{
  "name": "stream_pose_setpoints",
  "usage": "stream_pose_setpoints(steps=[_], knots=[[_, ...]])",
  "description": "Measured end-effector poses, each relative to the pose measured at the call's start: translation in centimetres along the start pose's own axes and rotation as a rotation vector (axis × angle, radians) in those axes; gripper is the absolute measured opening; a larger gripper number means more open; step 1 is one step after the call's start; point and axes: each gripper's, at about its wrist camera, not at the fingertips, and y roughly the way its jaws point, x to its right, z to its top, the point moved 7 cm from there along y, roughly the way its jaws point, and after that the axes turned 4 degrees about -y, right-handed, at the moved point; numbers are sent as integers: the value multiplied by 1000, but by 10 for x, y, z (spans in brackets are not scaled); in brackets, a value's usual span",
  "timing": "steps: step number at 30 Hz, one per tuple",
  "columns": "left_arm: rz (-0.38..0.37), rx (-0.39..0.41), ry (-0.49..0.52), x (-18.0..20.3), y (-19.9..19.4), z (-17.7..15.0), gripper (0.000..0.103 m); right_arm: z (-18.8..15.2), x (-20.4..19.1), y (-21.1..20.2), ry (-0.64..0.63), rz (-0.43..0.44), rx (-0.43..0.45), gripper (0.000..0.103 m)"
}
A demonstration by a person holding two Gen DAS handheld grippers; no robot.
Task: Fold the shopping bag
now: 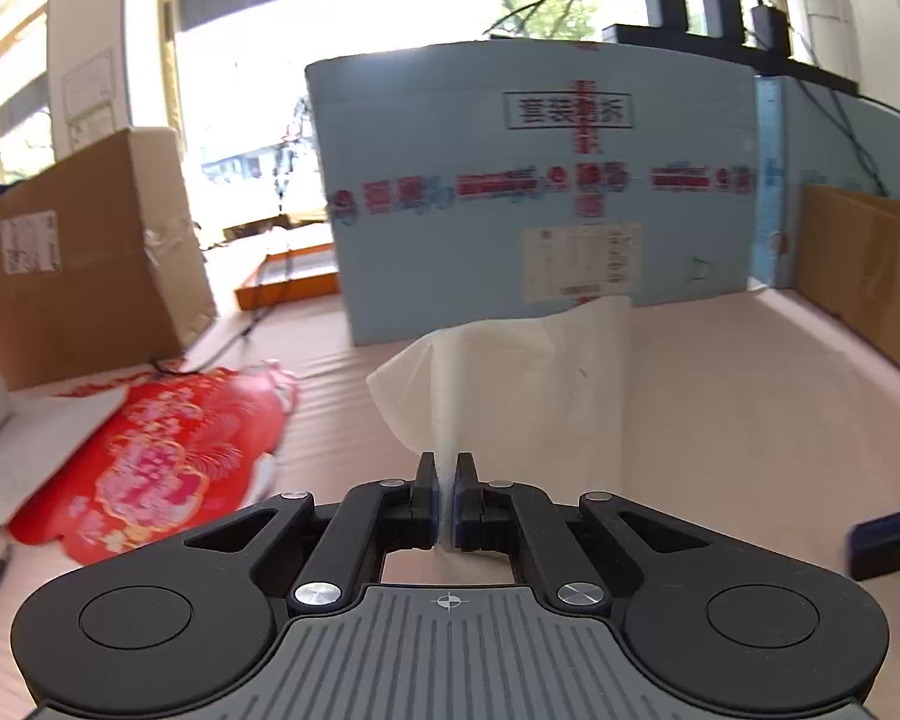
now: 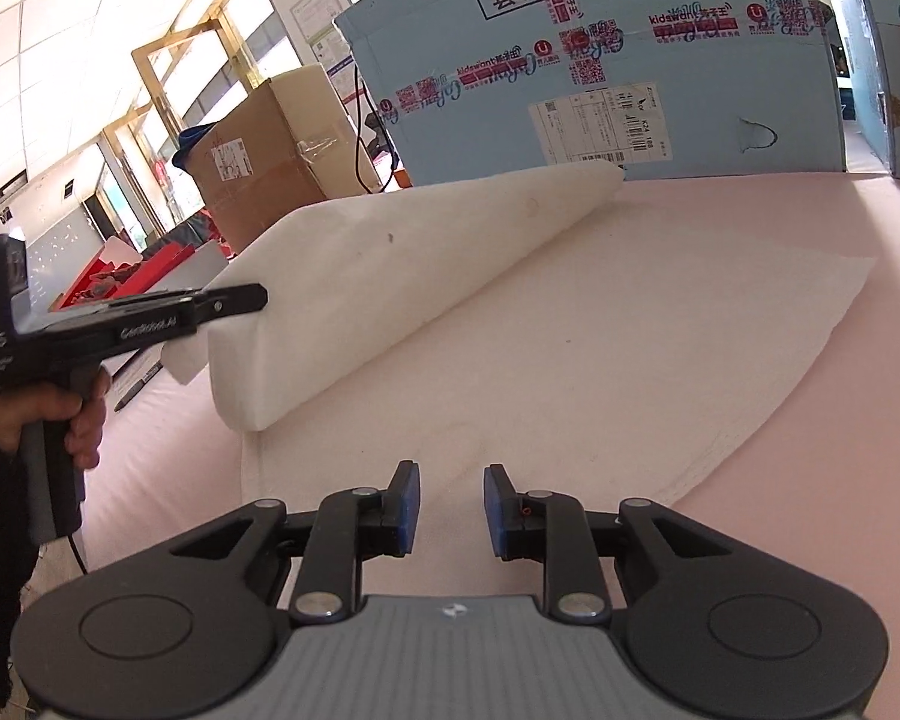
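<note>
The white shopping bag (image 2: 390, 276) lies on the pink worktop (image 2: 750, 228), in front of a large light-blue carton (image 2: 600, 60) with red printed tape. One edge of the bag is lifted and rolled over toward the carton, forming a long raised fold, while the rest of the fabric lies flat on the worktop under the right gripper (image 2: 450, 504).

The left gripper (image 1: 446, 498) has its jaws pressed together on the lifted edge of the bag; a thin strip of white fabric shows between the pads, and the cloth rises in a soft peak just ahead of them. In the right wrist view the same gripper reaches in from the left, a hand (image 2: 72, 414) wrapped around its grip, its tip at the near corner of the fold.

The right gripper's jaws stand partly apart, nothing between them, just above the flat part of the bag.

To the left sit a brown cardboard box (image 1: 84, 252) and a red decorated packet (image 1: 156, 456).
</note>
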Motion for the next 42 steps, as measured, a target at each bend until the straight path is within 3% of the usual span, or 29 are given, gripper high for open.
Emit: stream_pose_setpoints(steps=[3, 6, 8, 12, 17, 22, 25, 28, 29, 34, 42], knots=[[87, -27, 31, -20, 21, -2, 4, -2, -10, -6, -36, 41, 10, 61], [202, -55, 101, -36, 46, -9, 4, -6, -23, -11, -92, 78, 2, 66], [239, -66, 120, -43, 60, -13, 4, -9, -29, -12, -113, 98, -10, 67], [243, -132, 96, -53, 78, -27, 5, -17, -42, -17, -147, 159, -37, 68], [232, -144, 67, -57, 76, -36, 6, -32, -66, -26, -281, 214, -84, 77], [222, -137, 44, -57, 73, -38, 6, -44, -84, -16, -433, 130, -129, 77], [216, -136, 35, -56, 72, -39, 6, -49, -88, -5, -559, 38, -126, 68], [207, -133, 21, -57, 70, -40, 6, -42, -80, -4, -538, 52, -117, 30], [202, -133, 15, -57, 69, -40, 6, -41, -76, -4, -531, 34, -111, 9], [155, -126, -18, -52, 58, -44, 6, -31, -45, -14, -464, -44, -68, 5], [-14, -93, -37, -8, 1, -63, 6, -34, 10, -82, -305, -194, 21, 3]])
